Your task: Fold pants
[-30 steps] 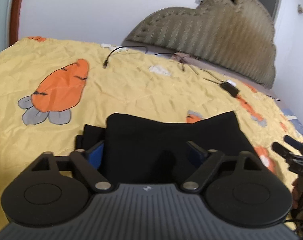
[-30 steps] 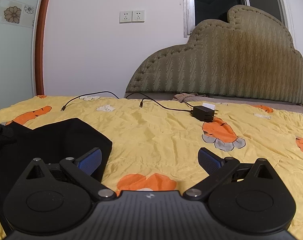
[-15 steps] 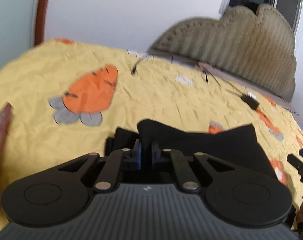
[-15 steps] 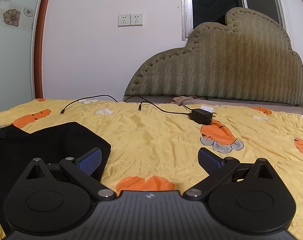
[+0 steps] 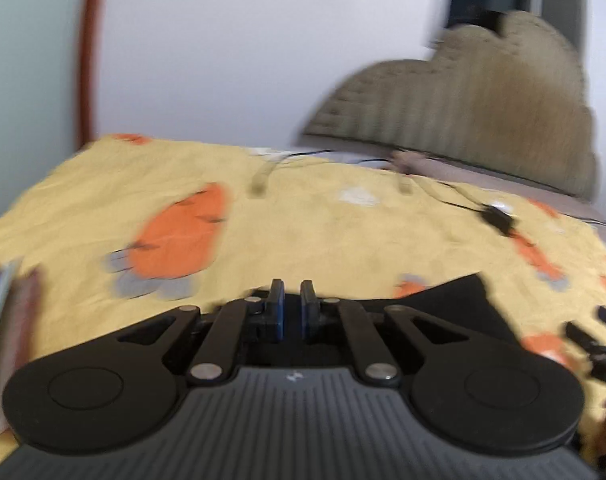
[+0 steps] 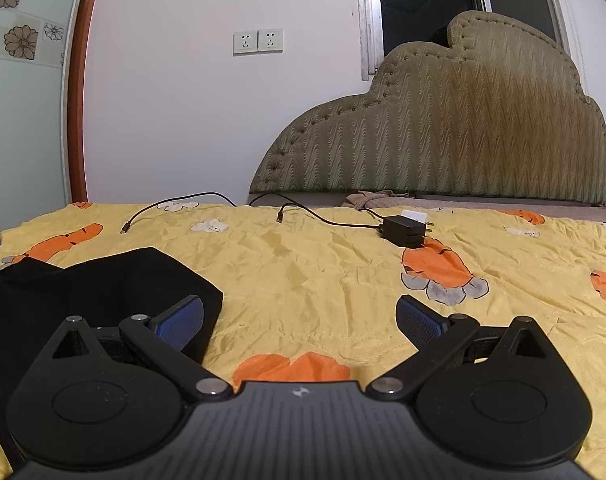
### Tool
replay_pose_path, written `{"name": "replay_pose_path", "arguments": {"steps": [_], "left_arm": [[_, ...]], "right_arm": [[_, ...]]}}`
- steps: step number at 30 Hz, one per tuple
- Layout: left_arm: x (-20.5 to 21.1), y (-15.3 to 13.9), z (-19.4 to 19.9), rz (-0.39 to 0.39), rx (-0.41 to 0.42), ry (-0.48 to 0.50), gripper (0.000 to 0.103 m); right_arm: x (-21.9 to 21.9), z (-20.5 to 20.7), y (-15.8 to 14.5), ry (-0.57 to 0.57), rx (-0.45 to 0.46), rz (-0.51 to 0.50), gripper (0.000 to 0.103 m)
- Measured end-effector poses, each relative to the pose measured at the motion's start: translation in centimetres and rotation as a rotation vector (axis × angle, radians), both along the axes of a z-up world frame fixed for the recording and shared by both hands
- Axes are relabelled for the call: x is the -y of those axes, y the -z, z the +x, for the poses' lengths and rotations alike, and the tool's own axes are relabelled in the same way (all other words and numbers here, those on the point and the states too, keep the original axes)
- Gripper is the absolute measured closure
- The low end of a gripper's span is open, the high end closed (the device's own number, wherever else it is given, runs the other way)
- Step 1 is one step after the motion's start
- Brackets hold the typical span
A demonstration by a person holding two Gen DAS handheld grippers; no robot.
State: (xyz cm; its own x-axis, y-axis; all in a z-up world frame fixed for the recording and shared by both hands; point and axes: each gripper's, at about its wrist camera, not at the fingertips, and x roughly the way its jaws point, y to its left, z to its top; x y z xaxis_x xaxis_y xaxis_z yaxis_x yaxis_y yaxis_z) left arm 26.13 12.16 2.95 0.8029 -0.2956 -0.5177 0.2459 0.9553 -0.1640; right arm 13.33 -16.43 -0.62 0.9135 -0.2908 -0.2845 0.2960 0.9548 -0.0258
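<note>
While blurred in the left view, left black two-finger gripper (image 5: 291, 312) squeezed nearly shut, right at the near edge of the black folded cloth pants (image 5: 443, 304). Cannot tell if any cloth is pinched between the blue pads. Pants lying flat on the yellow bed cover with orange carrots (image 5: 323, 232). Right black gripper (image 6: 299, 314) spread wide, holding nothing, one blue pad over the pants' corner, the other over bare cover. Small black charger block (image 6: 403, 232) farther back, well apart.
</note>
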Motion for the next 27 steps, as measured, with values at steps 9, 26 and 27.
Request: {"name": "replay_pose_path", "arguments": {"steps": [9, 26, 27], "left_arm": [[-0.4, 6.5, 5.3, -0.097, -0.141, -0.044, 0.098], [-3.1, 1.3, -4.9, -0.009, -0.065, -0.132, 0.004], [-3.7, 1.6, -5.2, -0.022, -0.082, -0.135, 0.005]], "right_arm": [[0.0, -0.1, 0.0, -0.011, 0.005, -0.001, 0.0], [1.2, 0.3, 0.2, 0.014, -0.021, 0.07, 0.0], [1.4, 0.2, 0.2, 0.016, -0.015, 0.078, 0.0]]}}
